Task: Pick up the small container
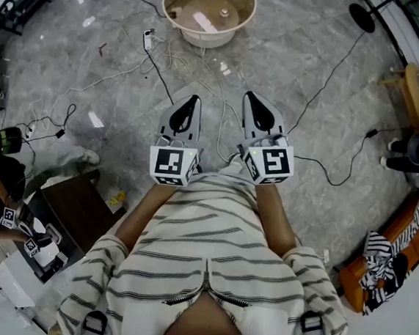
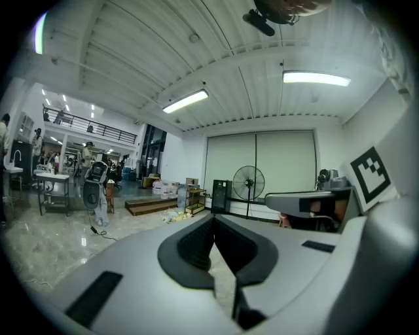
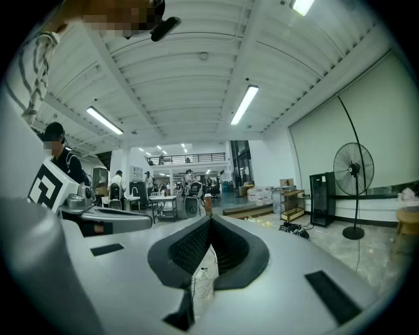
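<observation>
- We cannot pick out the small container with any certainty. Neither gripper view shows it, since both look level across the hall and not down at the floor point(image 1: 309, 55).
- With the container unfound, we cannot judge its long axis or its direction from the hands.
- The only vessel we see is a round basin point(image 1: 207, 39) by the far edge of the floor in the head view. It looks too large to be the one meant.
- A little yellow object point(image 1: 116, 199) lies beside the dark low table point(image 1: 80, 213) towards the floor's left edge. It is too small for us to identify.
- The basin stands well apart from both hands, beyond loose cables point(image 1: 161, 61), and almost in line with the left gripper point(image 1: 192, 99).
- The left gripper point(image 2: 214, 221) has its jaws pressed together, with nothing between them.
- The right gripper point(image 1: 250, 98) point(image 3: 209, 221) is likewise closed and empty.
- We judge that the next move must first tip a gripper down and locate the container.
</observation>
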`<state>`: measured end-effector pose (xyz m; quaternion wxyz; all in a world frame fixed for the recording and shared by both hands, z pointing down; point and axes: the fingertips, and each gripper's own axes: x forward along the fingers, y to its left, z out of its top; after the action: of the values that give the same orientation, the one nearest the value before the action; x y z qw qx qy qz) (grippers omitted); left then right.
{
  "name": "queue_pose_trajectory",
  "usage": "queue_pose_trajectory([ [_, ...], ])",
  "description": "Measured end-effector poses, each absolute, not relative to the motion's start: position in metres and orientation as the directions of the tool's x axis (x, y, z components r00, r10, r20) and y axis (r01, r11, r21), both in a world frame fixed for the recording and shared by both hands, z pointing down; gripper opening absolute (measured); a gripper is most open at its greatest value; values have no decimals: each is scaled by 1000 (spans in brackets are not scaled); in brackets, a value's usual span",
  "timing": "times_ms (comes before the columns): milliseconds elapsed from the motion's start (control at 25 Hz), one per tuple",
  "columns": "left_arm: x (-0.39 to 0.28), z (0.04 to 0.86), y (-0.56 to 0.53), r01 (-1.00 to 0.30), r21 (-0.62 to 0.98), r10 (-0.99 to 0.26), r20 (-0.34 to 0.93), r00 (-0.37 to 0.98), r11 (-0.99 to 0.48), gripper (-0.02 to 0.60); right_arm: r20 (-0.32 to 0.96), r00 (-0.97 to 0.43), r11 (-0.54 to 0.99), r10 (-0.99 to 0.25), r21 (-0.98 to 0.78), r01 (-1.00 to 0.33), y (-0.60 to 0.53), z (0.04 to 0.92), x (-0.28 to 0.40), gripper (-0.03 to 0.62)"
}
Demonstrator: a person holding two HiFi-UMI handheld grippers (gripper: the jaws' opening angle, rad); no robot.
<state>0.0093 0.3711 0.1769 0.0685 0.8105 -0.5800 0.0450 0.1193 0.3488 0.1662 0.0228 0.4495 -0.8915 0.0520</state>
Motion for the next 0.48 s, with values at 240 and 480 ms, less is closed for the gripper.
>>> queue_pose_trajectory([
  [240,-14,178,382,-936,70,-925,138,353,-346,-2,85,-570,563,-818,-92,-821,365,167,99,5],
  [480,-35,184,400,-913,110,-905,132,405,-392,-2,111,-542,533,-833,-97,-840,385,168,77,6],
])
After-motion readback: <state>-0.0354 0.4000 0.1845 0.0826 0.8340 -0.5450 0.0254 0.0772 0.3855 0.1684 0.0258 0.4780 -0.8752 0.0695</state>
